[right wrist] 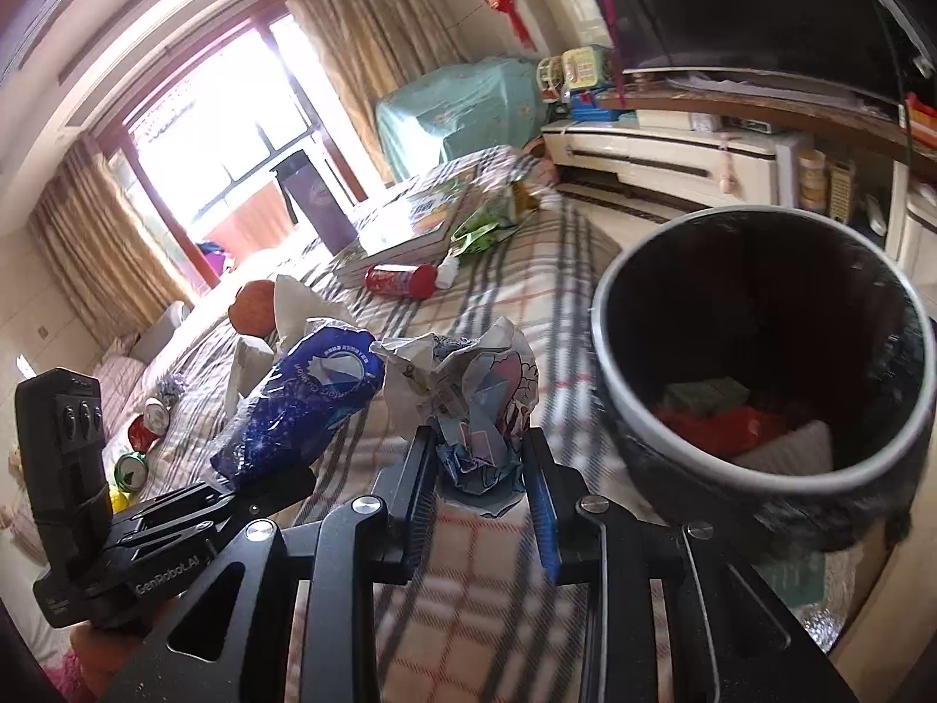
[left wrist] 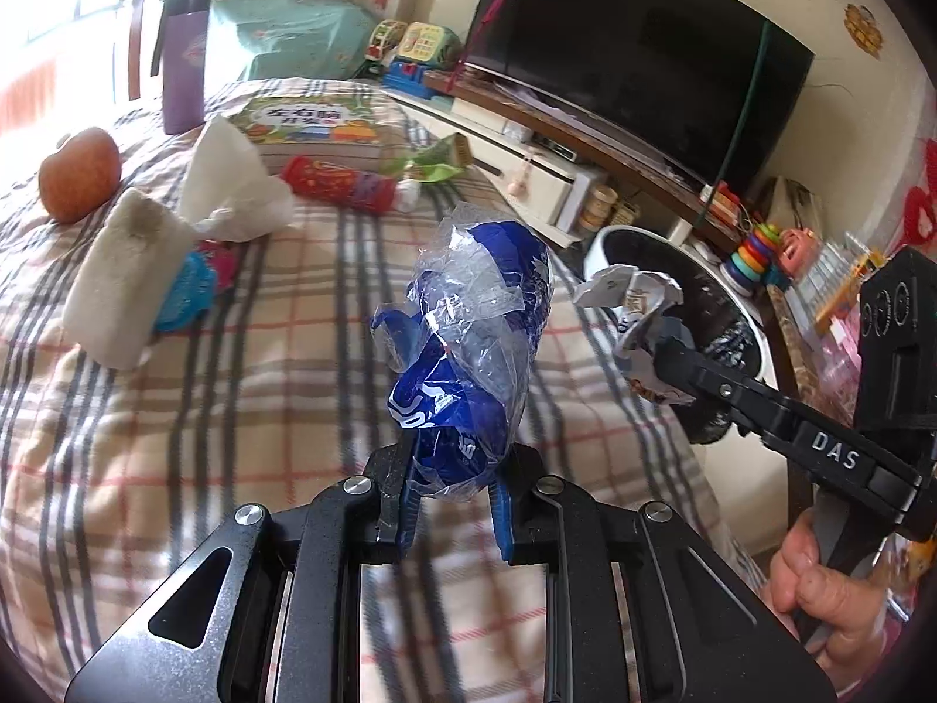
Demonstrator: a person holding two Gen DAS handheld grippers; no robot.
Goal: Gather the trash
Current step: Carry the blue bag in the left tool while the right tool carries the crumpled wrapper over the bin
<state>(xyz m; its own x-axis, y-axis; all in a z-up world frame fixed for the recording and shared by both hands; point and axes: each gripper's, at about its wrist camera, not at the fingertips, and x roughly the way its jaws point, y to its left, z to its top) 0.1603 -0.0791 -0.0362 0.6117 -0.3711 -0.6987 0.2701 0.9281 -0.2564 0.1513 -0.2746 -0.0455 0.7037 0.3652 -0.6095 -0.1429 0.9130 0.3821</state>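
My left gripper (left wrist: 451, 468) is shut on a crumpled blue and clear plastic wrapper (left wrist: 474, 340), held above the plaid bed (left wrist: 175, 439). It also shows in the right wrist view (right wrist: 304, 404). My right gripper (right wrist: 480, 463) is shut on a crumpled white printed paper wrapper (right wrist: 468, 386), also seen in the left wrist view (left wrist: 632, 304). A black bin with a white rim (right wrist: 761, 363) stands just right of the bed, holding some trash; in the left wrist view the bin (left wrist: 644, 246) lies behind the right gripper (left wrist: 650, 351).
On the bed lie an apple (left wrist: 79, 173), white tissue (left wrist: 228, 187), a white roll (left wrist: 123, 275), a red tube (left wrist: 339, 184), a green wrapper (left wrist: 433, 161), a book (left wrist: 310, 123) and a purple cup (left wrist: 184, 58). A TV (left wrist: 632, 58) stands on a low cabinet.
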